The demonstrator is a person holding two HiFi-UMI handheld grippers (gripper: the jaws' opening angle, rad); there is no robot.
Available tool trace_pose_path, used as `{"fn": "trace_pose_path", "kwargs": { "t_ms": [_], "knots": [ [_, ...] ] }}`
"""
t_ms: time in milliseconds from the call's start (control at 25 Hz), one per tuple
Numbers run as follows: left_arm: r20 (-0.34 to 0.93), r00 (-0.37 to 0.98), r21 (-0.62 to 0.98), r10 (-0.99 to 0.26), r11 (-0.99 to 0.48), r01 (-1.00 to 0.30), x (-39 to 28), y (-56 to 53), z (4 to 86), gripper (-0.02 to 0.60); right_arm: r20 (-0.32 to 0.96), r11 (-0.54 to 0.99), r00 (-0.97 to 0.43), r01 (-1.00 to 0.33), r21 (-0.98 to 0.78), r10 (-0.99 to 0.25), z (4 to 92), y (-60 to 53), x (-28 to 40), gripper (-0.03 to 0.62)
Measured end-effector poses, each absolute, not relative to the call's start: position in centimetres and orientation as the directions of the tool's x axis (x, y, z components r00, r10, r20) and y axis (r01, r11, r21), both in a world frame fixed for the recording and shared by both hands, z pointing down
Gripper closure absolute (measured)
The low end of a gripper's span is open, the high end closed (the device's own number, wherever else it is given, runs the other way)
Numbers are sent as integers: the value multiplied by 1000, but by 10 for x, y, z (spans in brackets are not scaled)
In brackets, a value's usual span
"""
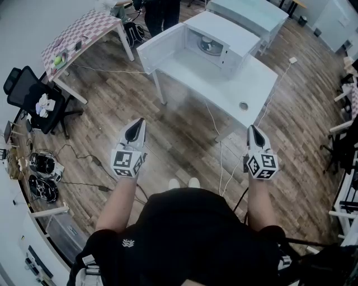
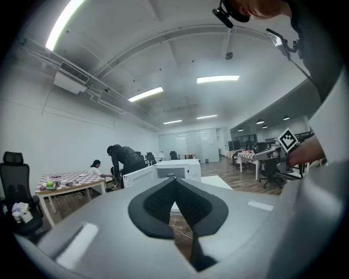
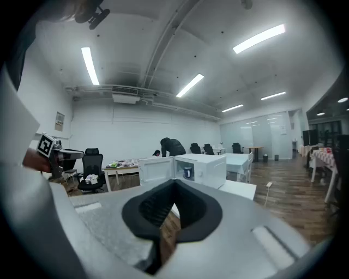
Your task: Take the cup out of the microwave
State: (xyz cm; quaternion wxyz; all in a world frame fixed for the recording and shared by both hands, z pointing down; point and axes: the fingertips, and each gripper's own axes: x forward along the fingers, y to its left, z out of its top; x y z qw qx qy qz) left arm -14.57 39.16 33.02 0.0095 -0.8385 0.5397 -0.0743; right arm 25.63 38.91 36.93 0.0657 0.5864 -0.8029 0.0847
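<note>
The white microwave stands on a white table ahead of me, its door swung open to the left. Inside sits a dark blue cup, dimly seen from above as the cup. In the left gripper view the microwave shows just past the jaw tips. Both grippers hover over the wooden floor, well short of the table and pointing toward it. My left gripper is shut and holds nothing. My right gripper is shut and empty too.
A small round object lies near the table's front edge, and a cable runs from the table to the floor. A checkered table and black office chair stand left. A person in dark clothes bends behind the microwave.
</note>
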Motion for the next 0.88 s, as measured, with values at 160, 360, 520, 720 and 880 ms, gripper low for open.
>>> {"fn": "trace_pose_path", "kwargs": {
  "t_ms": [160, 360, 520, 720, 880],
  "knots": [
    [110, 404, -109, -908, -415, -903, -130, 389, 326, 578, 195, 327, -332, -943, -55, -923, 370, 383, 260, 592],
    [111, 388, -123, -915, -400, -908, -107, 392, 326, 578, 186, 360, -367, -930, -70, -911, 376, 378, 274, 592],
    [112, 377, -142, -919, -390, -910, -90, 393, 333, 579, 163, 400, -409, -913, -84, -898, 381, 376, 279, 592],
    [130, 376, -153, -918, -393, -907, -71, 385, 346, 579, 205, 394, -402, -916, -82, -892, 402, 372, 285, 592],
    [128, 398, -165, -908, -415, -895, -62, 367, 352, 578, 228, 375, -383, -924, -78, -895, 417, 360, 288, 592]
  ]
}}
